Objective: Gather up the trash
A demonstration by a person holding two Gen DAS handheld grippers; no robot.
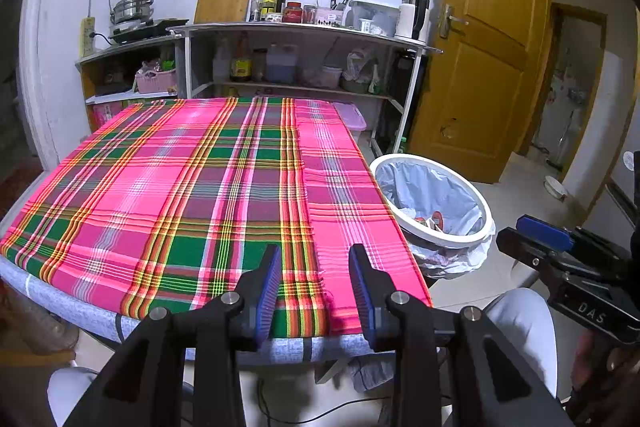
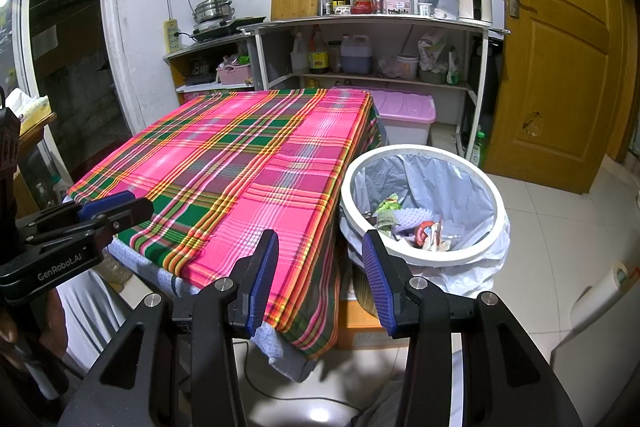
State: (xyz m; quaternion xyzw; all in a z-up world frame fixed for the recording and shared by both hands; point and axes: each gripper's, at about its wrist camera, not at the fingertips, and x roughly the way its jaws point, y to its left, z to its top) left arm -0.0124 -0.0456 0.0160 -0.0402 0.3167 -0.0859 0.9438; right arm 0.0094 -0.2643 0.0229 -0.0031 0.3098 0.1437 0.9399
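Both grippers hover at the near table edge — left gripper (image 1: pixel 314 291) and right gripper (image 2: pixel 320 279) each released, nothing between the jaws. Trash (image 2: pixel 412 227) lies inside the lined bin (image 2: pixel 424 259), set just beside the table (image 1: pixel 80 307) for short drops; the plaid cloth (image 1: pixel 180 187) carries 0 litter — collection likely complete.

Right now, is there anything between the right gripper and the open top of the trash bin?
Nothing visible. The right gripper has open, empty fingers, and the trash bin stands just ahead beside the table, its mouth uncovered with wrappers already inside.
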